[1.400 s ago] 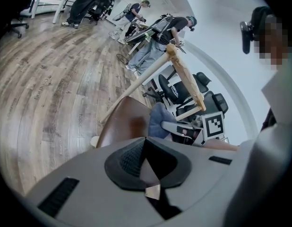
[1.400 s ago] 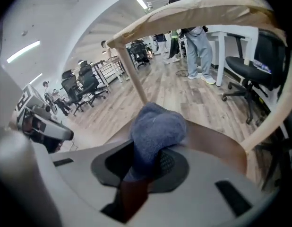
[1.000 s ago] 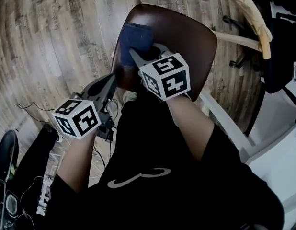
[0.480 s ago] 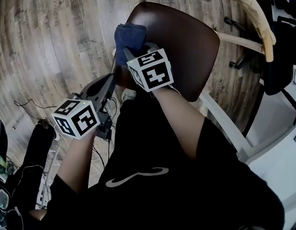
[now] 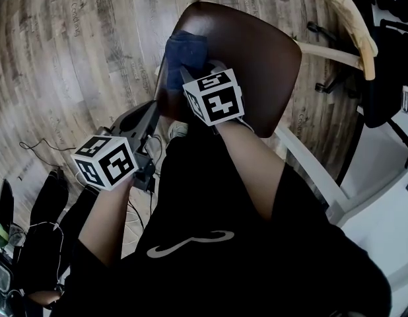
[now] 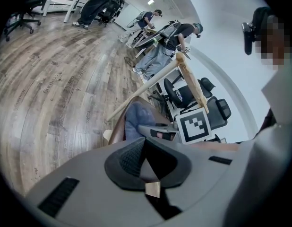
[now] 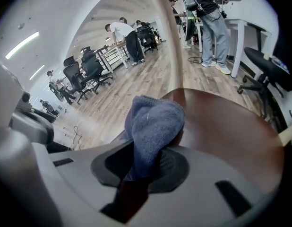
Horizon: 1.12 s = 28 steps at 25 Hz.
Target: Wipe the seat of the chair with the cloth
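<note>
The chair seat [image 5: 263, 51] is a glossy dark reddish brown, the cloth [image 5: 184, 50] at its left edge is a dull denim blue, and the chair frame [image 5: 342, 18] to the right of the seat is pale, bare wood. Around the seat, the floor [image 5: 72, 58] shows grey-brown planks with streaky grain. Nearer than the seat, the left gripper [image 6: 145, 151] and right gripper [image 7: 145, 161] are light grey with black ribbed pads, each bearing a white cube printed with black square markers, over a black shirt [image 5: 210, 269] with a thin white curl.
</note>
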Tool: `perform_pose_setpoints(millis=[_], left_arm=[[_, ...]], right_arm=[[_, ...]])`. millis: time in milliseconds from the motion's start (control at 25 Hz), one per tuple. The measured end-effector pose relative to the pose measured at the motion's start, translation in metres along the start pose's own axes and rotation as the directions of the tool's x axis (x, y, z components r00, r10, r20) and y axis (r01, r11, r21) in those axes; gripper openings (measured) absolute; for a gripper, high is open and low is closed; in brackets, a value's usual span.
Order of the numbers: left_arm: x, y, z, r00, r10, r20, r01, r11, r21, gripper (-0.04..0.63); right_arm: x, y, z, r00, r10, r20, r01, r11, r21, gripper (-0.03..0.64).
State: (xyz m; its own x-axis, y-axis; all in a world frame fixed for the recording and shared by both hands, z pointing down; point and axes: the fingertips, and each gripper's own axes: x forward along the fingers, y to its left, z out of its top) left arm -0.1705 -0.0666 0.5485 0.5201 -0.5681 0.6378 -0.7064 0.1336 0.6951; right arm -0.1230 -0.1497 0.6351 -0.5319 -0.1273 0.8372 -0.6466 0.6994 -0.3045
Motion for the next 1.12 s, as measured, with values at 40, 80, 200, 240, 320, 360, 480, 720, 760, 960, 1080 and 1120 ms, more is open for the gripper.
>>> perform_pose_setpoints(millis=[40,80,200,240,320,360,480,720,760,960,1080,1120], left_arm=[[0.0,-0.001,0.0,1.0,-0.002,-0.003,0.002,1.0,0.004,0.014],[0.0,-0.002,0.0,1.0,-0.003,-0.006,0.003,1.0,0.007,0.014],[0.002,-0.005,0.0,1.0,-0.007,-0.018,0.007,1.0,0.015,0.014],[0.003,-0.006,-0.001,1.0,-0.008,-0.024,0.009,1.0,0.019,0.014],[0.006,-0.008,-0.002,0.999,-0.014,-0.037,0.015,0.999,0.031,0.014],[0.007,-0.01,-0.002,0.999,-0.017,-0.042,0.018,0.999,0.037,0.014],[0.011,-0.016,-0.001,0.998,-0.026,-0.06,0.029,0.998,0.057,0.014],[0.021,-0.028,0.002,0.994,-0.043,-0.097,0.053,0.994,0.098,0.014],[0.022,-0.029,0.002,0.994,-0.044,-0.102,0.055,0.993,0.103,0.014],[0.028,-0.033,0.0,0.99,-0.049,-0.131,0.065,0.991,0.119,0.014],[0.033,-0.038,0.0,0.987,-0.058,-0.147,0.077,0.988,0.131,0.014],[0.035,-0.04,0.001,0.987,-0.061,-0.151,0.082,0.987,0.135,0.014]], right_arm=[[-0.003,-0.004,-0.003,1.0,-0.009,0.0,0.009,1.0,0.008,0.087],[-0.006,-0.009,-0.005,1.0,-0.019,-0.001,0.019,1.0,0.016,0.087],[-0.018,-0.024,-0.016,0.999,-0.05,-0.004,0.05,0.998,0.041,0.087],[-0.022,-0.03,-0.021,0.998,-0.06,-0.006,0.06,0.997,0.049,0.087],[-0.031,-0.041,-0.032,0.997,-0.082,-0.011,0.083,0.994,0.065,0.087],[-0.035,-0.046,-0.037,0.995,-0.095,-0.013,0.095,0.993,0.072,0.087],[-0.05,-0.065,-0.053,0.991,-0.135,-0.012,0.136,0.985,0.109,0.087],[-0.08,-0.105,-0.082,0.978,-0.21,-0.018,0.21,0.962,0.176,0.087],[-0.084,-0.111,-0.087,0.975,-0.22,-0.021,0.22,0.96,0.176,0.087],[-0.109,-0.146,-0.111,0.954,-0.298,-0.027,0.295,0.92,0.258,0.087],[-0.125,-0.164,-0.127,0.942,-0.333,-0.036,0.327,0.891,0.314,0.087],[-0.129,-0.168,-0.132,0.939,-0.341,-0.042,0.336,0.886,0.32,0.087]])
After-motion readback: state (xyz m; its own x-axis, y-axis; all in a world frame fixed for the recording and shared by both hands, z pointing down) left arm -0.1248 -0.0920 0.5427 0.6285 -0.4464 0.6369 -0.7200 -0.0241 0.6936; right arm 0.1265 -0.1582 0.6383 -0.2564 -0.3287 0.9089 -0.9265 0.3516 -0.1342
